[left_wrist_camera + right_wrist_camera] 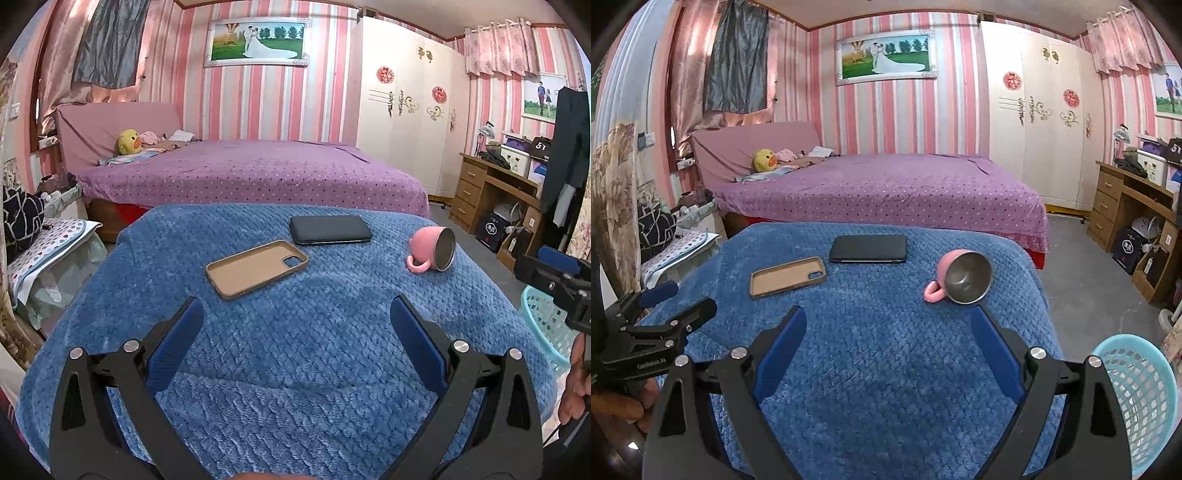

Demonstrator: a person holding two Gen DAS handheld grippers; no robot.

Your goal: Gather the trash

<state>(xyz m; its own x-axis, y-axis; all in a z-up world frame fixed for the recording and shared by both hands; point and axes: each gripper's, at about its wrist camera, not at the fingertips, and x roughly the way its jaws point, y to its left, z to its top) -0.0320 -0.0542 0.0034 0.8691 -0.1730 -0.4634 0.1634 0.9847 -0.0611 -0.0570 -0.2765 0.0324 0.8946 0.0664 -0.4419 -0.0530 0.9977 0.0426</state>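
A table under a blue blanket (295, 332) holds a tan phone case (256, 267), a black phone (330, 229) and a pink mug (432, 249) lying on its side. In the right wrist view the case (786, 276), phone (868, 249) and mug (962, 282) show too. My left gripper (297, 314) is open and empty, short of the case. My right gripper (888, 323) is open and empty, its right finger just below the mug. A light blue mesh basket (1137, 398) stands to the right of the table.
A purple bed (251, 173) lies behind the table. A white wardrobe (406, 110) and a wooden desk (495, 192) stand at the right. A chair with a spotted cushion (48, 243) is at the left. The basket's rim (543, 317) shows beside the right gripper's body (557, 280).
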